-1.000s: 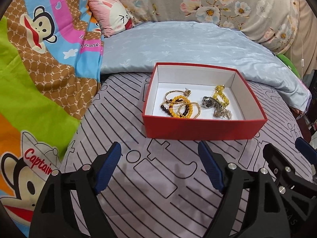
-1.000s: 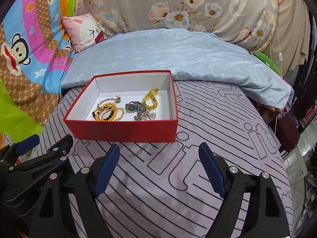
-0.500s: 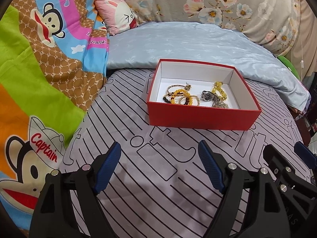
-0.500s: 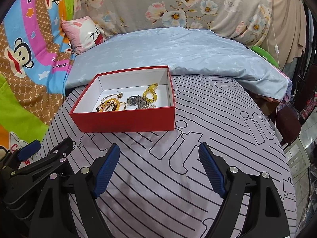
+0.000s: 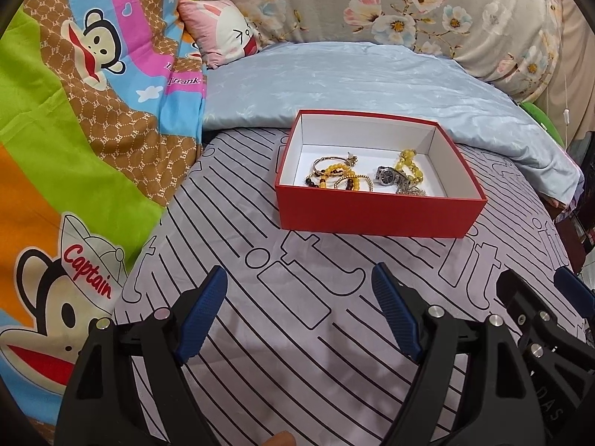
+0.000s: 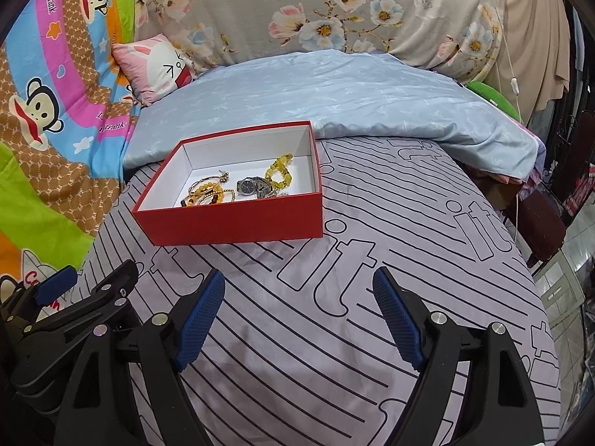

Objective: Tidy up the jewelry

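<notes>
- Left gripper (image 5: 299,306): fingers wide apart with nothing between them, over the striped bed sheet (image 5: 305,353).
- Red box (image 5: 375,215): on the bed, far of both grippers, open-topped.
- Inside it: beaded bracelets (image 5: 336,178) left, watch (image 5: 386,175) and yellow beads (image 5: 409,165) right; possibly a chain, partly hidden.
- Right gripper (image 6: 299,306): fingers wide apart with nothing between them.

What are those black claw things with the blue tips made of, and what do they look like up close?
Each is a hand-held clamp. The left gripper and right gripper have two angular black plastic fingers joined by round silver bolts. Each fingertip carries a long blue pad with a fine dimpled grip texture. Faint raised lettering shows on one black arm. No cables or sleeves show.
</notes>
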`<state>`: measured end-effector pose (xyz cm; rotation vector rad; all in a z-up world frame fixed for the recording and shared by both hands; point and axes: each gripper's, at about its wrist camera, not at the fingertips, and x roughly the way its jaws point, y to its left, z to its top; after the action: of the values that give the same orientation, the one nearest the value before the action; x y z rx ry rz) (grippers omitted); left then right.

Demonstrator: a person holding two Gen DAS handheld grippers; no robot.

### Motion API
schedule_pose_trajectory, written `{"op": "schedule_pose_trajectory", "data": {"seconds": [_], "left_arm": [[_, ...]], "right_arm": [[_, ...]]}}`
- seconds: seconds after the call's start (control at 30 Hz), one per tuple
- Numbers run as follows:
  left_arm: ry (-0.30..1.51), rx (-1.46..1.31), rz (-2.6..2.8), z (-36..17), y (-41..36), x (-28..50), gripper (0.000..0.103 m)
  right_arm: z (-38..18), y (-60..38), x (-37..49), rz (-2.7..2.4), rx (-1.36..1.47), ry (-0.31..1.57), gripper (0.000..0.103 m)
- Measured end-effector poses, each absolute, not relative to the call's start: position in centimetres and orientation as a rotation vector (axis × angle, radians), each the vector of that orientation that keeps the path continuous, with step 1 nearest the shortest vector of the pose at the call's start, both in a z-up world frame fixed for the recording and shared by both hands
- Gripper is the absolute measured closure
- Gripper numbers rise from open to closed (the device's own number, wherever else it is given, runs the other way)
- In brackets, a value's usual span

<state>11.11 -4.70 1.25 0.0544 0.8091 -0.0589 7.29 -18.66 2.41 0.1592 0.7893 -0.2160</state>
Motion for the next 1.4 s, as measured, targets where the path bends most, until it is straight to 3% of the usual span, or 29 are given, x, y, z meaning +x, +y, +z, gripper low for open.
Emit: {"op": "schedule_pose_trajectory", "data": {"seconds": [0.97, 1.4], "left_arm": [[0.797, 0.079, -0.037, 1.64, -4.83, 11.31, 0.024], [0.788, 0.084, -0.013, 1.68, -4.83, 11.29, 0.015]], "right_arm": [[2.87, -18.85, 7.35, -0.212, 0.185, 0.78, 0.022], [2.83, -18.95, 7.35, -0.214, 0.182, 0.773, 0.021]]}}
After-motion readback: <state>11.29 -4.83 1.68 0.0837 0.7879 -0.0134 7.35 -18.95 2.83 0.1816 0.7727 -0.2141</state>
